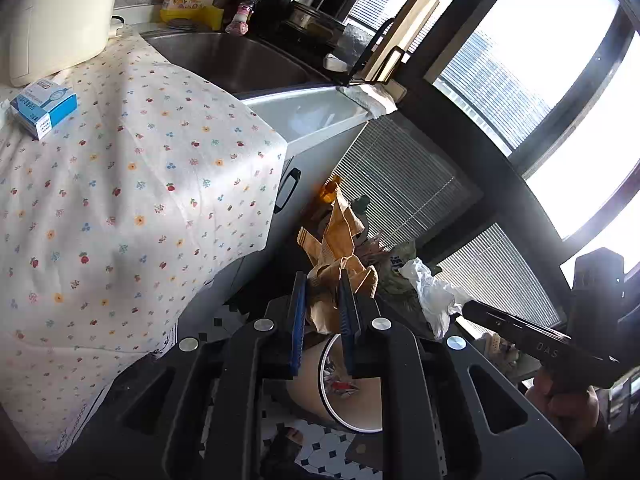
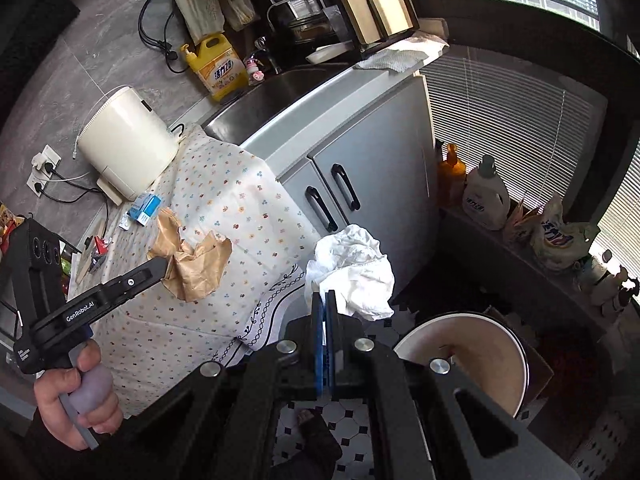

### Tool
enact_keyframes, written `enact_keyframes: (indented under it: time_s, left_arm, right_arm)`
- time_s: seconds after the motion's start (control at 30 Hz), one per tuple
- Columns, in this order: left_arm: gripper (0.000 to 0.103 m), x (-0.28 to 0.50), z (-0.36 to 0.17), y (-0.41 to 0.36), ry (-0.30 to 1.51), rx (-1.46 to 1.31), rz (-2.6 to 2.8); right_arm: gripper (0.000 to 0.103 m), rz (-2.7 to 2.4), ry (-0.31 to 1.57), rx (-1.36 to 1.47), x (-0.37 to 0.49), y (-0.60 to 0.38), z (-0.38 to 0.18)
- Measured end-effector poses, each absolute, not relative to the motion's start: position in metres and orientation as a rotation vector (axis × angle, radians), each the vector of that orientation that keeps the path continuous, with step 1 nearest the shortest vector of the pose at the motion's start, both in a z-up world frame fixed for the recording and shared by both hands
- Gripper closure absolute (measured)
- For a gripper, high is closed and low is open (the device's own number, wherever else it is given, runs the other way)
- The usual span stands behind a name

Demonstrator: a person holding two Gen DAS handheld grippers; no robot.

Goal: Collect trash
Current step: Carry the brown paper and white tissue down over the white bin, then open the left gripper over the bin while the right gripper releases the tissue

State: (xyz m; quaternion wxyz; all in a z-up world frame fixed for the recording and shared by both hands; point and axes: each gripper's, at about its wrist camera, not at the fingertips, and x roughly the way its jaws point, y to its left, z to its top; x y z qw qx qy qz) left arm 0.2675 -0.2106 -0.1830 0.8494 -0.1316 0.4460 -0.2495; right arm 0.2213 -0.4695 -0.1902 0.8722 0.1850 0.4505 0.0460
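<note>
My left gripper (image 1: 323, 280) is shut on a crumpled brown paper bag (image 1: 340, 240) and holds it in the air beside the table edge, above a round beige trash bin (image 1: 348, 396) on the floor. From the right wrist view the same brown paper (image 2: 192, 264) hangs from the left gripper (image 2: 162, 266) over the tablecloth. My right gripper (image 2: 325, 296) is shut on a crumpled white tissue (image 2: 352, 268), held above and left of the bin (image 2: 464, 356). That tissue (image 1: 432, 296) also shows at the right gripper's tip in the left wrist view.
A table with a floral cloth (image 1: 120, 208) carries a blue box (image 1: 42, 108) and a cream appliance (image 2: 124, 140). A sink (image 1: 240, 60) and grey cabinet (image 2: 360, 160) stand behind. Bottles and bags line a low ledge (image 2: 520, 216) by the window. The floor is tiled.
</note>
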Motion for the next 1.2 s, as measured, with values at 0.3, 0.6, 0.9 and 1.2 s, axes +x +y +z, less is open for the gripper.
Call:
enact_keyframes:
  time_s: [0.3, 0.6, 0.9, 1.2]
  left_arm:
    - [0.087, 0.248, -0.224, -0.272, 1.032, -0.239, -0.585]
    - [0.087, 0.235, -0.249, -0.300, 1.112, -0.198, -0.610]
    - [0.087, 0.234, -0.258, -0.329, 1.146, -0.129, -0.663]
    - [0.087, 0.230, -0.277, -0.375, 1.188, -0.075, -0.743]
  right_arm:
    - [0.100, 0.027, 1.044, 0.414, 0.186, -0.516, -0.245]
    - [0.042, -0.052, 1.163, 0.514, 0.159, -0.543, -0.305]
    - [0.041, -0.103, 1.107, 0.563, 0.143, -0.566, -0.290]
    - [0.041, -0.185, 1.070, 0.587, 0.111, -0.595, -0.272]
